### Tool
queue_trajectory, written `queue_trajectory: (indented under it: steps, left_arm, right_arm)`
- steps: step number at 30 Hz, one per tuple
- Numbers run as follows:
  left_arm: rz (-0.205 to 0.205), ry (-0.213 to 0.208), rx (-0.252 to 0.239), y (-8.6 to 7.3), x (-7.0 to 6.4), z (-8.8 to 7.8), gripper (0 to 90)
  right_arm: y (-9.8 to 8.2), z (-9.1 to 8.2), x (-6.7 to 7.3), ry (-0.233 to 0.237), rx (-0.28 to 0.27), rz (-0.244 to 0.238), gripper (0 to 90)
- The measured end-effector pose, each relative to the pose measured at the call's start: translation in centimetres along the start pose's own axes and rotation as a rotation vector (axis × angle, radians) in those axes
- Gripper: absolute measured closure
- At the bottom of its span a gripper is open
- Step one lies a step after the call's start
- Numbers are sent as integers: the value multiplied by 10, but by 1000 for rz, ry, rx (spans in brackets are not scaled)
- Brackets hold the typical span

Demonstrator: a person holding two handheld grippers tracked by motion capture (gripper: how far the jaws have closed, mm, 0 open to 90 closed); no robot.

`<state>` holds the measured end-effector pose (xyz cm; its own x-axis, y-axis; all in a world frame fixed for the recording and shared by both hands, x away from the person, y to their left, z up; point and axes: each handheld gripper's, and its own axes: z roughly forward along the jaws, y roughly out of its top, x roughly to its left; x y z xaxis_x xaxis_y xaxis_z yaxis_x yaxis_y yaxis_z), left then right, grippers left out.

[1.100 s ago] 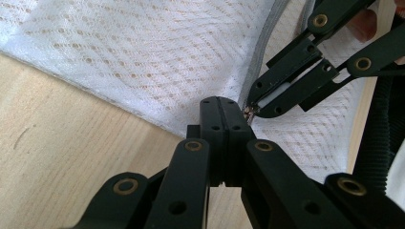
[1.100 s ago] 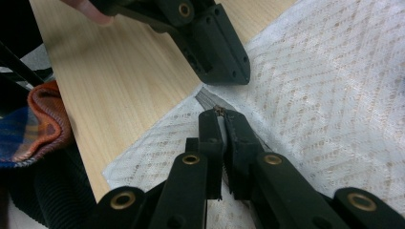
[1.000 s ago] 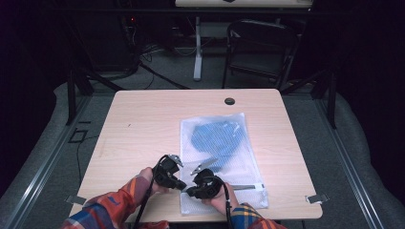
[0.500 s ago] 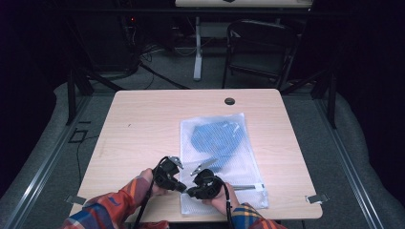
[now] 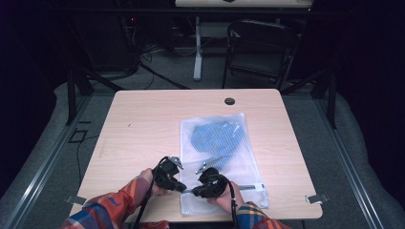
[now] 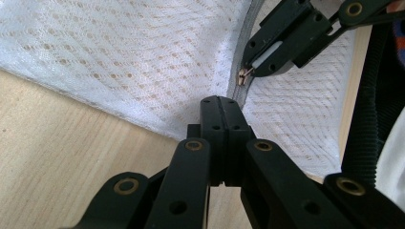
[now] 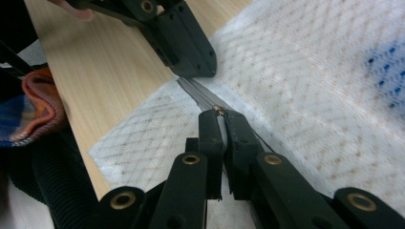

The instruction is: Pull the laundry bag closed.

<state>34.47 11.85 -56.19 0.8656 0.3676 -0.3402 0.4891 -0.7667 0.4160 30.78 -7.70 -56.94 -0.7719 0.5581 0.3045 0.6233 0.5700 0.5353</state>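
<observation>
A white mesh bag (image 5: 241, 164) lies flat on the table with a blue garment (image 5: 217, 138) inside it. A grey zipper (image 7: 199, 97) runs along its near end. My left gripper (image 6: 220, 102) is shut on the bag's edge at the zipper's end, near the front left corner. Just beside it, my right gripper (image 7: 220, 114) is shut on the small brass zipper pull (image 7: 218, 109). In the high view the left gripper (image 5: 182, 187) and the right gripper (image 5: 192, 191) meet tip to tip at that corner. The right gripper (image 6: 286, 38) crosses the top of the left gripper view.
The light wooden table (image 5: 143, 124) has a dark cable hole (image 5: 229, 101) at its far edge. Bare wood lies left of the bag. A dark chair (image 5: 260, 47) and a table leg (image 5: 197, 52) stand beyond the table. Plaid sleeves (image 5: 110, 210) enter from the near edge.
</observation>
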Motion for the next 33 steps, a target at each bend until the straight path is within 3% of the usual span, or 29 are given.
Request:
queue_trajectory:
  steps: [5,6,8,11,16,17,21,26,33]
  left_arm:
    - [15,5,18,1,-1,-1,900]
    - [-4,7,11,2,-1,0,900]
    - [13,9,19,3,0,-1,900]
    - [-15,13,4,5,-2,1,900]
    - [11,30,19,11,-4,3,900]
    - [-4,29,-2,12,-6,6,900]
    - [-1,30,6,11,-6,6,900]
    - [5,38,-19,8,-7,7,900]
    - [19,34,-18,7,-8,6,900]
  right_arm:
    - [0,0,-1,7,12,5,872]
    - [0,0,-3,17,12,29,872]
    - [0,1,-4,24,5,36,872]
    - [0,1,-4,21,3,48,872]
    - [1,1,-3,15,8,31,872]
    - [1,1,-3,14,7,29,872]
    - [1,1,-3,8,11,21,871]
    - [0,0,-3,4,13,26,871]
    - [-2,-4,-5,0,23,36,871]
